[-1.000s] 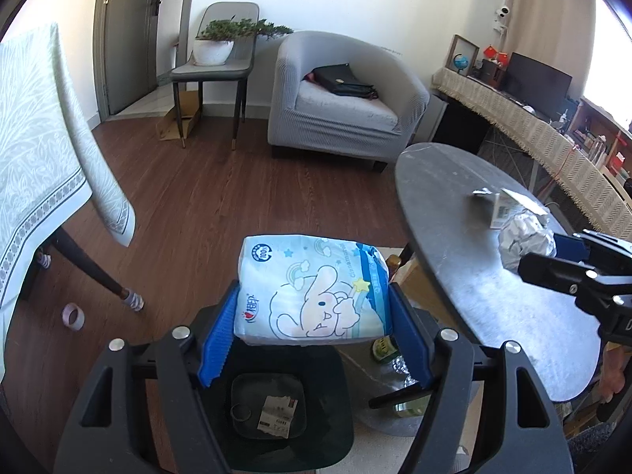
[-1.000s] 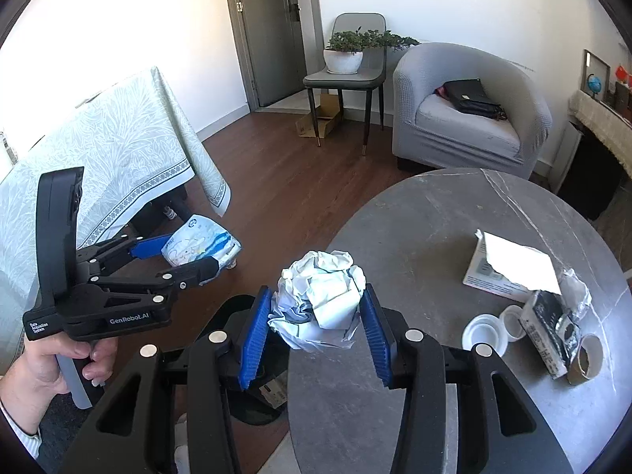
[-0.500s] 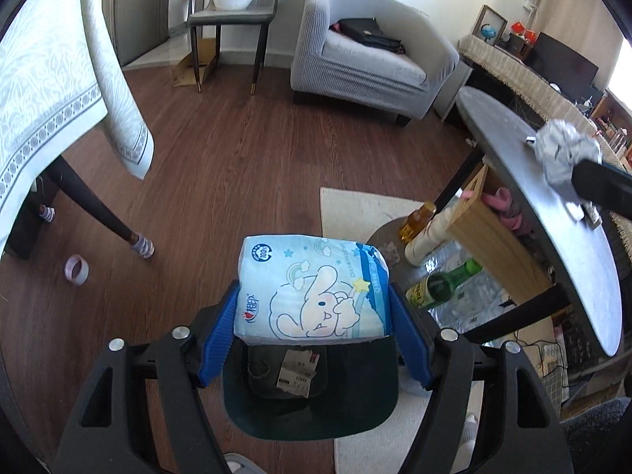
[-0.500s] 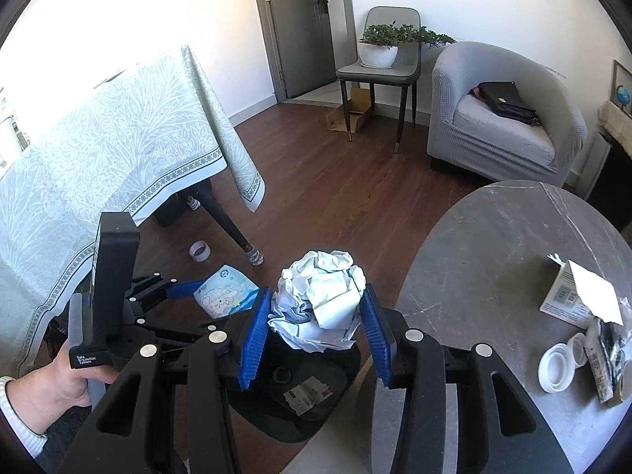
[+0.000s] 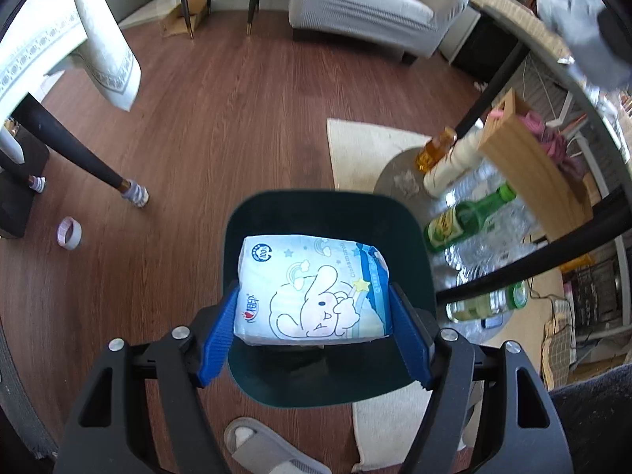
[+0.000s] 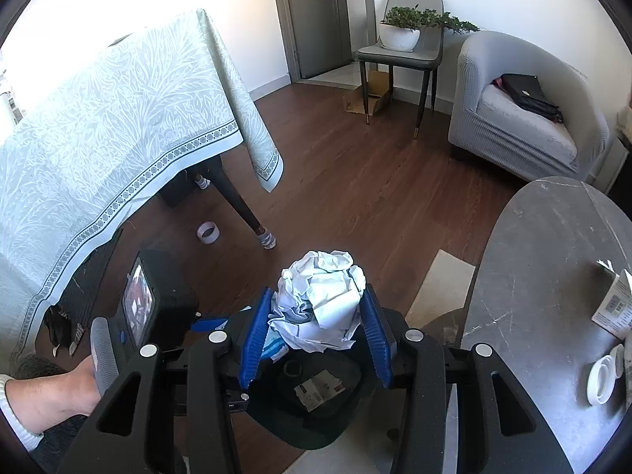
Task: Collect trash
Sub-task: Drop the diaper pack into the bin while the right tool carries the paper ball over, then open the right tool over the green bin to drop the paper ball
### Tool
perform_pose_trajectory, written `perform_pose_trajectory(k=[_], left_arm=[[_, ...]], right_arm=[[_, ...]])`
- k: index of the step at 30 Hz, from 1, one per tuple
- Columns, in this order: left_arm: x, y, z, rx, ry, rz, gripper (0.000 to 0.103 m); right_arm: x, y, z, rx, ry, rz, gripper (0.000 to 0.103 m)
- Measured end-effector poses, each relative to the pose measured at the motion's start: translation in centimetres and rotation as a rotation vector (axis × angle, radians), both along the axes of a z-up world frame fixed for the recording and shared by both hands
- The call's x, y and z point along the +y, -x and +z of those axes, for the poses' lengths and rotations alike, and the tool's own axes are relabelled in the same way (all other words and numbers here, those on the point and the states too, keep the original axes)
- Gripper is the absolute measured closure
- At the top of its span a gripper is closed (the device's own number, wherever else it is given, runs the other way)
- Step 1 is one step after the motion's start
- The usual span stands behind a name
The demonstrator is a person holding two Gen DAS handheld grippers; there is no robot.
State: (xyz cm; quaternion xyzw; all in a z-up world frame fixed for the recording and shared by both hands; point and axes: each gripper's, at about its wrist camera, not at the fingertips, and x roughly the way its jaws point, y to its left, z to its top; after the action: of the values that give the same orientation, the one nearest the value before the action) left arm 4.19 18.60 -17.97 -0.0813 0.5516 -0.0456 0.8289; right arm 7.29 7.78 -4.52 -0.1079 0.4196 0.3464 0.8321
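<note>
Over the dark green bin (image 5: 328,213), in the left wrist view, the left claw (image 5: 314,328) grips a light blue tissue pack (image 5: 312,288) printed with a cartoon rabbit, its blue pads pressed against both short sides. The pack hangs above the bin's open mouth. The bin stands on the wooden floor (image 5: 221,126), partly on a pale rug (image 5: 363,146). Green bottles (image 5: 466,221) lie just to its right, and a tape roll (image 5: 70,233) sits well apart on the left.

In the right wrist view, the right claw (image 6: 314,331) clamps a crumpled ball of paper (image 6: 320,304) between its blue pads, held above the same bin (image 6: 316,407), which contains a scrap of printed paper (image 6: 320,389). The grey counter (image 6: 545,276) stands on the right. A hand (image 6: 55,395) holds the left claw's handle on the left.
</note>
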Motion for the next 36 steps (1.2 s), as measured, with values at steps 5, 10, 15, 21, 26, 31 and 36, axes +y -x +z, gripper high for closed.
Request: perform_pose_trajectory(k=[5, 10, 15, 21, 26, 31, 36], left_arm=[[0.3, 0.2, -1.2, 0.04, -0.005, -0.005, 0.027], [0.9, 0.4, -0.6, 0.023, 0.0, 0.004, 0.027], [1.0, 0.6, 0.2, 0.0, -0.008, -0.001, 0.027], [1.1, 0.7, 0.5, -0.003, 0.008, -0.011, 0.027], [1.0, 0.6, 0.6, -0.005, 0.016, -0.015, 0.023], [0.8, 0.7, 1.2, -0.03, -0.005, -0.016, 0.026], [1.5, 1.0, 3.1, -0.085, -0.009, -0.001, 0.04]], right_arm=[[0.5, -0.3, -0.9, 0.019, 0.016, 0.003, 0.057], [1.3, -0.4, -1.7, 0.033, 0.027, 0.014, 0.057], [2.0, -0.4, -2.5, 0.045, 0.04, 0.02, 0.057], [2.3, -0.5, -2.9, 0.048, 0.047, 0.02, 0.057], [2.7, -0.7, -3.2, 0.053, 0.056, 0.022, 0.057], [3.0, -0.7, -3.7, 0.059, 0.065, 0.022, 0.057], [3.3, -0.9, -4.8, 0.083, 0.081, 0.021, 0.057]])
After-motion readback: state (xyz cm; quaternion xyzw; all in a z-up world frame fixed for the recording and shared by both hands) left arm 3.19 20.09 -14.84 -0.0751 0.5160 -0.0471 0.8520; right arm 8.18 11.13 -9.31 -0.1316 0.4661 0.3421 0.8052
